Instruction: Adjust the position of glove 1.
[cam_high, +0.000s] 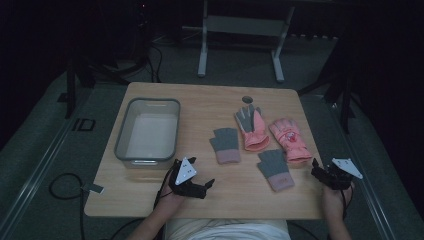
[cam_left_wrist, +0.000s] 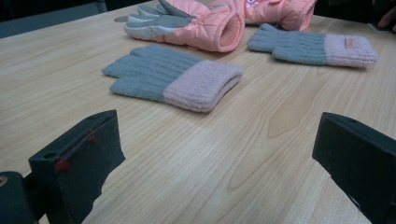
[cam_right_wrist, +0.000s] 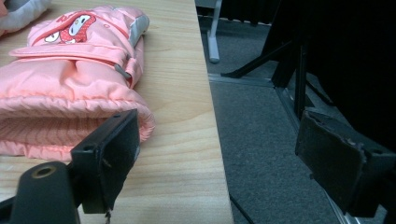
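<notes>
Two grey knit gloves with pink cuffs lie on the wooden table (cam_high: 200, 105), one (cam_high: 225, 145) near the middle and one (cam_high: 275, 169) nearer the front. Behind them lie two padded pink gloves, one (cam_high: 252, 127) palm up and one (cam_high: 290, 139) to its right. My left gripper (cam_high: 202, 172) stands open at the front, pointing right, with nothing between its jaws. In the left gripper view the nearer knit glove (cam_left_wrist: 173, 77) lies ahead of that gripper (cam_left_wrist: 219, 158). My right gripper (cam_high: 320, 170) is open at the table's right edge. Its left jaw stands beside the pink glove's cuff (cam_right_wrist: 70, 84).
A grey plastic bin (cam_high: 147, 131) stands on the left half of the table, just behind my left gripper. A round hole (cam_high: 247, 99) sits near the far edge. The table's right edge (cam_right_wrist: 212, 116) drops to grey floor. A white frame (cam_high: 240, 30) stands beyond.
</notes>
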